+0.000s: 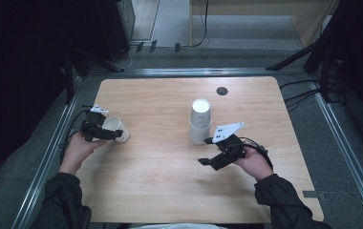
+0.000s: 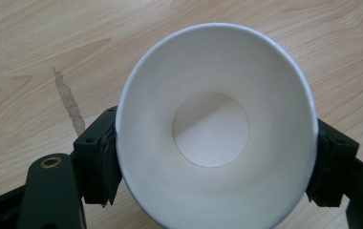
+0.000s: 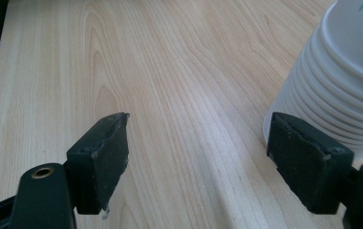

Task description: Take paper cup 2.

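**Squeezed cup at nine o'clock, stack within a nudge of open jaws**

Nearest the person, two hands and two grippers. Right gripper (image 1: 212, 152) at about five o'clock on the counter (image 1: 160, 191), jaws standing wide apart with nothing between them, one pad just beside the foot of the cup stack (image 3: 342, 81). Risk here, as a judgement: a small sideways drift enough to knock the tall, light stack over or skid it across the smooth wood; cause, the closeness of that pad to the bottom rim.

Farther left, at roughly nine o'clock near the counter's edge, left gripper (image 1: 104, 134) clamped on a single paper cup (image 1: 116, 129), pads pressing its wall from both sides, mouth turned toward the gripper's own camera and bottom disc visible inside (image 2: 211, 130). Rim looks pushed slightly oval. Likely trouble: thin paper buckling or creasing under too firm a squeeze, or slipping out along its taper if the grip loosens while carried; a tilted set-down so close to the edge could also send it rolling off.

Farthest, near the centre toward one o'clock, the stack stands upside down, apart from the held cup. Beyond it, a dark round grommet (image 1: 222, 90) at about twelve o'clock.

Count: one loose cup; one stack, with about ten rims showing in the right gripper view, exact number hard to tell; two grippers; one grommet.
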Available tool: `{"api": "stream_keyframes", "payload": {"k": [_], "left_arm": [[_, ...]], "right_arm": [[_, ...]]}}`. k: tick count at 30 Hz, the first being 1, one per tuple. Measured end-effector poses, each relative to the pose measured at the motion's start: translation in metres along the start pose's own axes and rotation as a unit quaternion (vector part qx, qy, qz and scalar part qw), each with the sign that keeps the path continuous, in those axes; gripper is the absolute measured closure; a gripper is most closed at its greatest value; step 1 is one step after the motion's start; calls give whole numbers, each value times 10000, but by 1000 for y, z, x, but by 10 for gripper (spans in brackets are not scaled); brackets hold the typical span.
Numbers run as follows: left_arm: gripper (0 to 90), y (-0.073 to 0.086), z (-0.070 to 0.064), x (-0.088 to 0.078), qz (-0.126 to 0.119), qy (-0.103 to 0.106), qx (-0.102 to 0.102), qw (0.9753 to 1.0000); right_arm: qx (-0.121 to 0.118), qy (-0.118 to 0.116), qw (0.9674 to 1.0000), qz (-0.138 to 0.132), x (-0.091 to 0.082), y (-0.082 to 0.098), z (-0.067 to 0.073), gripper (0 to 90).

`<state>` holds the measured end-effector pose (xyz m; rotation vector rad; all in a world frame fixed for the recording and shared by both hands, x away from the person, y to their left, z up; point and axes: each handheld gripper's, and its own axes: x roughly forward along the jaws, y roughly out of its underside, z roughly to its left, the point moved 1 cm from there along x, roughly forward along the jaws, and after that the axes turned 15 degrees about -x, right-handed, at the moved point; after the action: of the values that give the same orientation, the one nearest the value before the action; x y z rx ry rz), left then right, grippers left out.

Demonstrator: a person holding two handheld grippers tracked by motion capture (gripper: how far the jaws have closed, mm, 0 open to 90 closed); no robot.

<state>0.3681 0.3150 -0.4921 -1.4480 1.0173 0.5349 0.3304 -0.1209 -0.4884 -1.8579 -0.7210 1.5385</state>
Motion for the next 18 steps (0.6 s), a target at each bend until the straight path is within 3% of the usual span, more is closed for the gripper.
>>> {"api": "stream_keyframes", "payload": {"k": [10, 18], "left_arm": [[222, -3, -6, 7, 60, -60, 168, 9998], [197, -3, -5, 7, 83, 47, 109, 9999]], "right_arm": [[26, 49, 10000, 3, -3, 3, 1, 227], [23, 31, 10000, -44, -5, 2, 0, 233]]}}
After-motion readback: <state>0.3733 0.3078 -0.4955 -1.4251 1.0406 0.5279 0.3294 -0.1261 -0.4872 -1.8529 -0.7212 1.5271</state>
